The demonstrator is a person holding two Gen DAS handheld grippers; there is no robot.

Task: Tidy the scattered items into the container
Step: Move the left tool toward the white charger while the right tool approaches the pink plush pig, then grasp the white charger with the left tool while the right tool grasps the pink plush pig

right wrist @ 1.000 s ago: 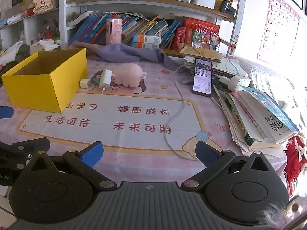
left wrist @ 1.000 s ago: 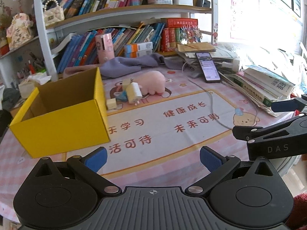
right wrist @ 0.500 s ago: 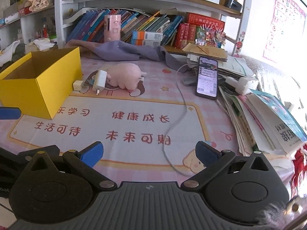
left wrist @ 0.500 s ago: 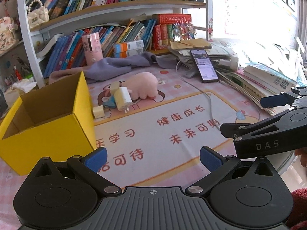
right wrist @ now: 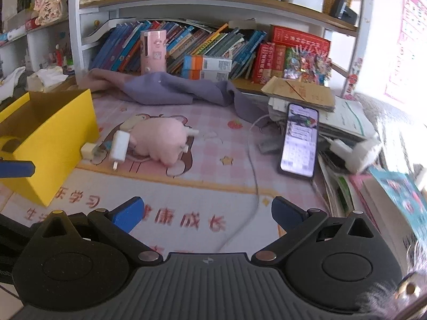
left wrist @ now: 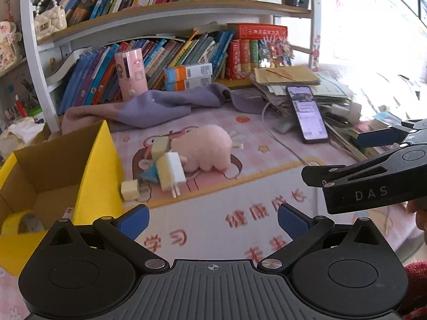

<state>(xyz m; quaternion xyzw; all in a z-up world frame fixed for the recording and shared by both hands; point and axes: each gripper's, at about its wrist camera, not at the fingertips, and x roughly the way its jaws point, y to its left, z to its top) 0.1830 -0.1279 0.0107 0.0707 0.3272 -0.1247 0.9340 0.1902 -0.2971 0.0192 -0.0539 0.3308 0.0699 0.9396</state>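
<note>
An open yellow cardboard box stands at the left of the pink desk mat, with a yellow roll lying inside. Beside the box lie a small cream cube, a white charger plug and a pink plush pig. My left gripper hovers open over the mat, short of these items. My right gripper is open too, further right, near a white cable. Neither holds anything.
A phone leans on stacked papers and books at the right. A purple cloth lies at the back under the bookshelf. The right gripper's body juts into the left wrist view.
Both grippers have moved forward toward the plush, plug and cube, which now look larger and nearer. The box has slid leftward in view. Both grippers stay open.
</note>
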